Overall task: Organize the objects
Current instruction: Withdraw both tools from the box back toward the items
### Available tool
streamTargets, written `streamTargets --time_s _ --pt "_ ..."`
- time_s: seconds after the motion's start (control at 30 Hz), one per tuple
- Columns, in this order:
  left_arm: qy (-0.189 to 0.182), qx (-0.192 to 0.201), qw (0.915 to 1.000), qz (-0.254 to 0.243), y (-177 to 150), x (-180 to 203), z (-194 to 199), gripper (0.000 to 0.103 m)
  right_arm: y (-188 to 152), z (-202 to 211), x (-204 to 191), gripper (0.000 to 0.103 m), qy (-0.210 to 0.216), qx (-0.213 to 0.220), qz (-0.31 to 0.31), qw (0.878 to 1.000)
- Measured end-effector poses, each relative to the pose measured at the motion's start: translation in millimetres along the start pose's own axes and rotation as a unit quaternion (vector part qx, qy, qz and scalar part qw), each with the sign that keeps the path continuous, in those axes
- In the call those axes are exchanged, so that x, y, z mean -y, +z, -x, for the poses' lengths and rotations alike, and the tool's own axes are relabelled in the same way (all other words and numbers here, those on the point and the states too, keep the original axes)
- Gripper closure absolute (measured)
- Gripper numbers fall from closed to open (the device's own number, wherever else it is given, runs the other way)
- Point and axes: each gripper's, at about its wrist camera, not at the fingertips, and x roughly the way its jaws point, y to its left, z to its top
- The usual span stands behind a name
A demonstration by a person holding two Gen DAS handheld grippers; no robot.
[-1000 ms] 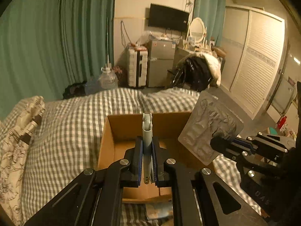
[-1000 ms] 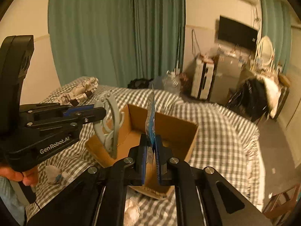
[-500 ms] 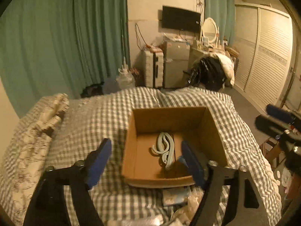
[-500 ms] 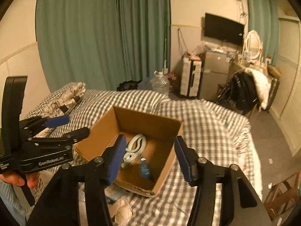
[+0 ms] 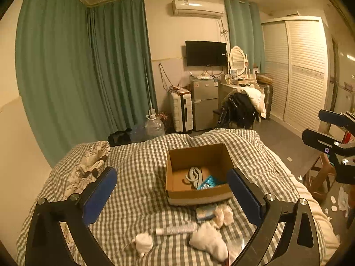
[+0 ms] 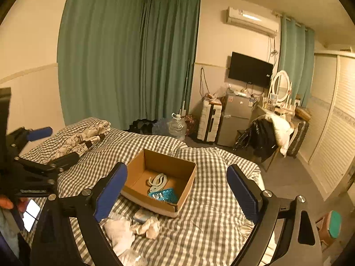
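Both my left gripper (image 5: 172, 196) and right gripper (image 6: 176, 190) are spread, empty; next I should drop low over the tissues (image 5: 208, 237) beside the box (image 5: 197, 196), pinching gently.

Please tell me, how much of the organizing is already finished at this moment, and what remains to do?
Done: a pale curved hook and a blue blister pack lie inside the cardboard box. In hand: nothing; the left gripper and the right gripper are both open. Left: white crumpled wads, a pen-like tube and a small packet lie on the checked bedspread before the box.
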Motion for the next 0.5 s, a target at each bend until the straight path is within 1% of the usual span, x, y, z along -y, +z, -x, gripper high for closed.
streamTargets --time_s 0.1,0.17,0.27,0.33,0.4,0.43,0.5 --pt "-0.008 0.001 0.9999 0.007 -15 -1 20 0.0 -14 20 -10 0.009 -0.005 0.001 0.0 1.0" --pt "-0.007 -0.007 0.9998 0.018 -32 0 28 0.0 -25 27 -17 0.008 -0.01 -0.001 0.0 1.0" --pt "-0.003 -0.016 0.999 0.041 -60 2 29 0.0 -49 37 -29 0.008 -0.023 -0.006 -0.005 1.0" --pt "0.002 -0.023 0.9981 0.057 -80 2 26 0.0 -69 35 -36 0.008 -0.022 -0.019 -0.003 1.0" --pt "0.027 -0.023 0.997 0.069 -103 3 23 0.0 -88 27 -41 0.008 -0.038 -0.034 -0.011 0.999" --pt "0.049 -0.027 0.9957 0.074 -117 4 19 0.0 -98 22 -44 0.008 -0.043 -0.042 -0.01 0.998" --pt "0.072 -0.035 0.9931 0.085 -139 7 12 0.0 -124 5 -50 0.008 -0.059 -0.068 -0.011 0.996"
